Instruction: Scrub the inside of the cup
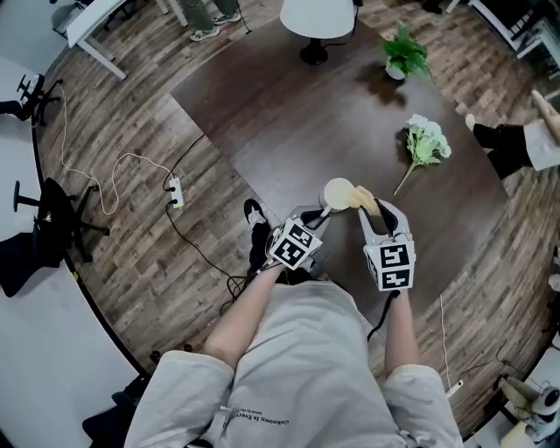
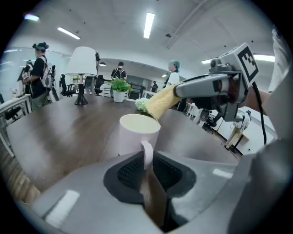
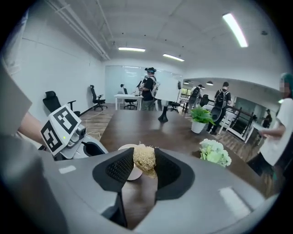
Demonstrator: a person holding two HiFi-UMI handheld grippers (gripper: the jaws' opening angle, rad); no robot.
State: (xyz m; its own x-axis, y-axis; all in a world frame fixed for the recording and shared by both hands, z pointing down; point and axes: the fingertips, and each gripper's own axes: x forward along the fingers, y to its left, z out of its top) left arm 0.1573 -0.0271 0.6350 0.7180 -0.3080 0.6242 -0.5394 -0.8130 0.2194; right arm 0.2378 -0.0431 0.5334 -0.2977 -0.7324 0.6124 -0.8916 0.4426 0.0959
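On the wooden floor at far left a white power strip [image 1: 176,192] lies with its cable trailing away, just off the edge of the dark tabletop [image 1: 289,114]. At the tabletop's near edge, in front of the person, the left tongs [image 2: 147,164] are closed narrowly on the handle of a white cup [image 2: 137,135], the thin loop pinched between the two dark pads. The cup is upright with its open mouth facing up; its base is hidden behind the tongs, so whether it rests on the wood cannot be told. Just right of it, a pale yellow fibrous scrubber [image 2: 160,103] slants down, its lower end meeting the far side of the cup's rim; whether it dips inside is not clear. The right tongs [image 3: 139,171] clamp the other end of that scrubber, their pads pressed to both sides of the wad, with the cup showing just beyond and below. Further right on the tabletop, well apart from the cup, lies a bunch of pale flowers [image 1: 426,140] on its side, and beyond it, near the far edge, stand a small potted plant [image 1: 404,54] and a white lamp [image 1: 317,17]
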